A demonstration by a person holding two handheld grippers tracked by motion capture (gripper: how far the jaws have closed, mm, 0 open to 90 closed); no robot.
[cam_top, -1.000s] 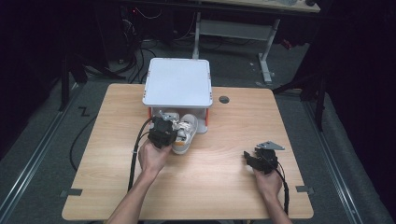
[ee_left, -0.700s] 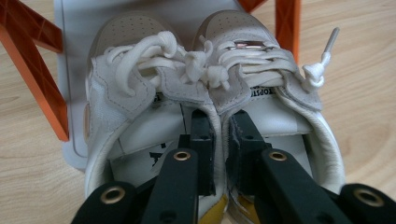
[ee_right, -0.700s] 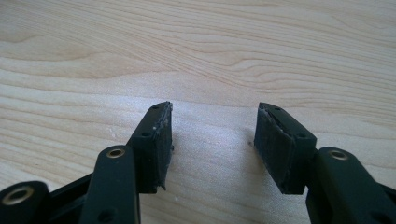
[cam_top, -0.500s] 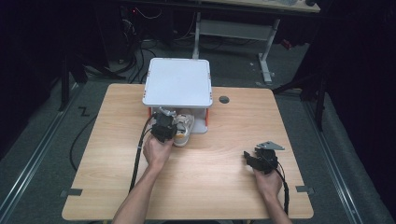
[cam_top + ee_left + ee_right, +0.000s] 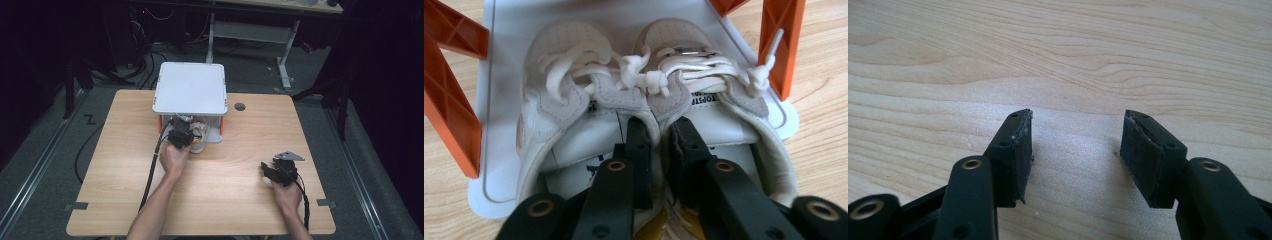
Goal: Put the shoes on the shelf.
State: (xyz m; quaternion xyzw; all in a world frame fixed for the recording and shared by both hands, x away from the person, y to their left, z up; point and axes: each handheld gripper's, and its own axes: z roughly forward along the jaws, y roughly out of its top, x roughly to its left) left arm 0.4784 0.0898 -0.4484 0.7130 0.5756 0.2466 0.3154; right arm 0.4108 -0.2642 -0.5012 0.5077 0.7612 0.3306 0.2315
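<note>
The pair of small white lace-up sneakers (image 5: 644,100) sits side by side on the white bottom tray (image 5: 499,190) of a little shelf stand with orange struts (image 5: 449,100) and a flat white top (image 5: 190,89), at the far middle of the light wooden table (image 5: 225,200). The left gripper (image 5: 659,150) pinches the two inner collar walls together, one jaw down inside each shoe, so both come along in a single grab. Its jaws have just eased apart a touch, but the pads are pressed on the collars with the padded edges squeezed between them.

Handling-wise, these look light and soft: the leather-ish uppers and padded collars will squash and flex, not crack. The floppy bit is the trouble, since the toes can droop or swing and the loose white laces (image 5: 644,77) could snag on a strut. That collar pinch seems the sensible hold, near the heels, where the material is thickest. Soles probably grip the tray a little rather than sliding.

The right gripper (image 5: 1075,150) rests on bare table at the near right, jaws spread wide with nothing between them.
</note>
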